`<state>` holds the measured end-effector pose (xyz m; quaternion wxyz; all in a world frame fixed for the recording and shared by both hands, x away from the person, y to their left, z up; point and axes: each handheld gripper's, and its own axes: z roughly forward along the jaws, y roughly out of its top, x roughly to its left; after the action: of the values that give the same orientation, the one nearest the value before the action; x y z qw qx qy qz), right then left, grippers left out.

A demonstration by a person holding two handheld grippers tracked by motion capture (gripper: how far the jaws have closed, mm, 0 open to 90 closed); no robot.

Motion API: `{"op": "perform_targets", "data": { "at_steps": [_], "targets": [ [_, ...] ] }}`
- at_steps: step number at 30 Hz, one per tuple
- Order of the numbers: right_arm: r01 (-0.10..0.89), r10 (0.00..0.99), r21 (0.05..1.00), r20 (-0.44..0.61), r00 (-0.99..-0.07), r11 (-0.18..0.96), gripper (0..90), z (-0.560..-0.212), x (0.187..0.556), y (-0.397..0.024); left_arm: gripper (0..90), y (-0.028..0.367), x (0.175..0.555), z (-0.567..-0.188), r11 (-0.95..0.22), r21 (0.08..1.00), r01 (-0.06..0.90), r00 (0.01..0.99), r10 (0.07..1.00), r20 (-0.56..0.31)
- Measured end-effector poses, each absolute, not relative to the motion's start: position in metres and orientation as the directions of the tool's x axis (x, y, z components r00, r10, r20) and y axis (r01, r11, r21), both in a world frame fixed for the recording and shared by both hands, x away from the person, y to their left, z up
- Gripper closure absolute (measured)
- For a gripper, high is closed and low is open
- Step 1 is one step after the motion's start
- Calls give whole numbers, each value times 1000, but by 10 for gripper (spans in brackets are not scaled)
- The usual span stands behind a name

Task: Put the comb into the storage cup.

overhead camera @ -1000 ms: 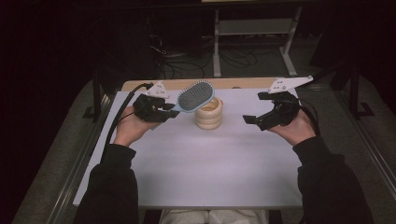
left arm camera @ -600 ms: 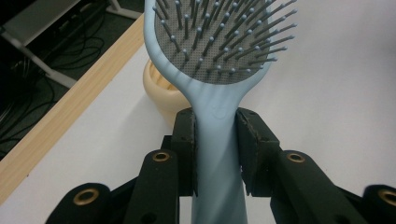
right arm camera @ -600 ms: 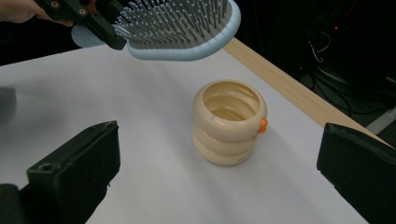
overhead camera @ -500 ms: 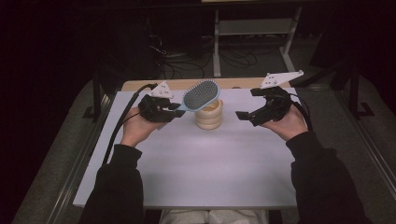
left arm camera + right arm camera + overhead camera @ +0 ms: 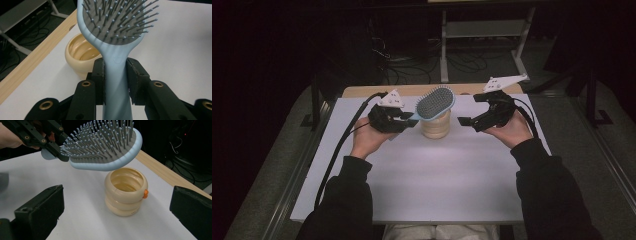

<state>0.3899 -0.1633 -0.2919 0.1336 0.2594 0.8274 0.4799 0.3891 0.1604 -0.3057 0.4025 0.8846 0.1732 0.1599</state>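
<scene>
The right tool has been brought nearer the ribbed cup, jaws wide; the hairbrush (handle clamped by the left tool) is held just above that cup.

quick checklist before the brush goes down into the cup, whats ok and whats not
1. Left tongs clamped on the hairbrush handle: ok.
2. Brush head over the ribbed cream cup, not touching it: ok.
3. Cup upright on the white table: ok.
4. Cup free of contents: ok, as far as the inside shows.
5. Right tongs open, either side of the cup, ready to steady it: ok.
6. Head narrow enough for the cup mouth: cannot tell.
</scene>
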Motion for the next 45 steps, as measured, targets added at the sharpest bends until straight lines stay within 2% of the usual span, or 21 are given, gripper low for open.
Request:
{"op": "perform_targets", "data": {
  "at_steps": [25,30,33,38,45],
  "targets": [
    [366,532,860,135,-836,357,0,-303,406,-143,702,140,387,-321,-584,805,102,921,362,146],
    [421,529,829,185,-828,368,5,-304,412,-140,702,136,386,-325,-601,794,90,926,345,157],
    [470,495,818,272,-825,333,85,-306,417,-142,702,136,385,-324,-592,802,81,923,347,163],
    [543,381,787,426,-821,292,264,-307,423,-142,702,135,382,-323,-590,806,42,927,324,189],
    [555,385,781,437,-813,287,480,-297,420,-139,704,133,384,-332,-607,793,50,921,336,199]
  ]
}}
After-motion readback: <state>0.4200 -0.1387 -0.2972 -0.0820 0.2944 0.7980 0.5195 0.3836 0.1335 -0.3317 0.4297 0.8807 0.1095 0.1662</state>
